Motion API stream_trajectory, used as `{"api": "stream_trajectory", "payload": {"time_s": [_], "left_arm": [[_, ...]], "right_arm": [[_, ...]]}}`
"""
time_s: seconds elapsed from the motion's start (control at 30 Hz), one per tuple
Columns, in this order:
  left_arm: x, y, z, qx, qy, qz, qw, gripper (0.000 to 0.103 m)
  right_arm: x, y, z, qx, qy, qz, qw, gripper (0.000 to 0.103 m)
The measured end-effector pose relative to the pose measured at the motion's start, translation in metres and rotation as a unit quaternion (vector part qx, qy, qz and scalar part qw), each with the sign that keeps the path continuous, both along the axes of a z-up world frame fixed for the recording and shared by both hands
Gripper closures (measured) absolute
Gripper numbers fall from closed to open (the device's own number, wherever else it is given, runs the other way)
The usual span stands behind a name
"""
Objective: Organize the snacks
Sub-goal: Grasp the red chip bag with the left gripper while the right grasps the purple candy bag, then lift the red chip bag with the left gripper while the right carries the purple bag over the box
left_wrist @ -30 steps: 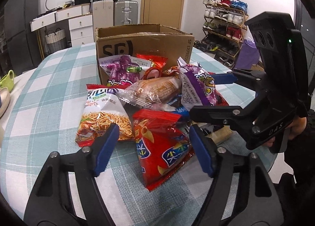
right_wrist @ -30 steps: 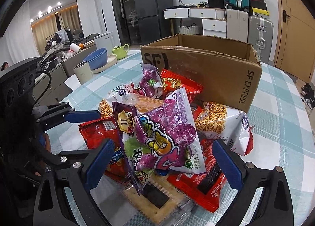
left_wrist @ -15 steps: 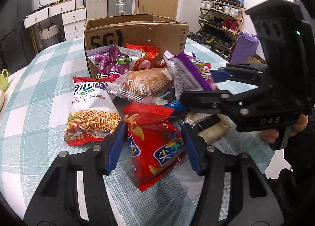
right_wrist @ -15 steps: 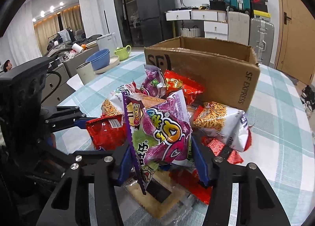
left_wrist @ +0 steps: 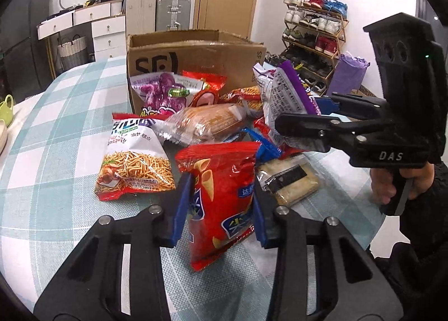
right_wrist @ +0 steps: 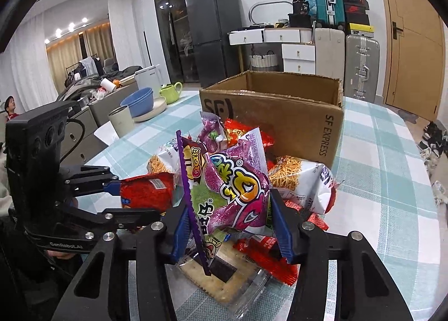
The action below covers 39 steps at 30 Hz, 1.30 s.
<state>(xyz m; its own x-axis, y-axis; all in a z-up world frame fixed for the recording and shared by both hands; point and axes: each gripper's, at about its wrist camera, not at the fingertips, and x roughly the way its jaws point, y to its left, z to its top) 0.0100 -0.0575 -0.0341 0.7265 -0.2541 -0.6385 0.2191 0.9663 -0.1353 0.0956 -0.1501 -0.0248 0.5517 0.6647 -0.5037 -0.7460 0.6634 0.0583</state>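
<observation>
Left gripper point(left_wrist: 220, 206), wide a second ago, now clenched on red chip bag point(left_wrist: 221, 195) and raising it off checked table point(left_wrist: 56, 130). Right gripper point(right_wrist: 228, 230) likewise clamped on purple snack bag point(right_wrist: 238, 189), lifted before cardboard box point(right_wrist: 280, 114).

We see a heap of snacks on the checked tablecloth, just in front of an open cardboard box point(left_wrist: 196, 52) lying at twelve o'clock. A red chip bag point(left_wrist: 221, 198) stands tilted at six o'clock, pinched at both sides between blue pads. A purple candy bag point(right_wrist: 238, 189) is held upright, squeezed at its sides and raised above the heap. At nine o'clock of the red bag lies a noodle snack bag point(left_wrist: 131, 158), flat. A wrapped bread loaf point(left_wrist: 207, 122) rests behind it, and a clear cracker pack point(left_wrist: 288, 181) lies flat at three o'clock.
</observation>
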Motion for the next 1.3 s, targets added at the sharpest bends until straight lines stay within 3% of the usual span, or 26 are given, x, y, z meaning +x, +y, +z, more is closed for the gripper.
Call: {"api": "stream_trajectory", "payload": {"time_s": [0.6, 1.3], "left_arm": [[-0.027, -0.001, 0.041, 0.007, -0.044, 0.029, 0.9986, 0.067], [0.031, 0.024, 0.082, 0.029, -0.064, 0.118, 0.9906, 0.067]], "right_arm": [[-0.012, -0.021, 0.025, 0.035, -0.023, -0.023, 0.999, 0.051], [0.01, -0.02, 0.063, 0.062, -0.042, -0.05, 0.996, 0.051]]}}
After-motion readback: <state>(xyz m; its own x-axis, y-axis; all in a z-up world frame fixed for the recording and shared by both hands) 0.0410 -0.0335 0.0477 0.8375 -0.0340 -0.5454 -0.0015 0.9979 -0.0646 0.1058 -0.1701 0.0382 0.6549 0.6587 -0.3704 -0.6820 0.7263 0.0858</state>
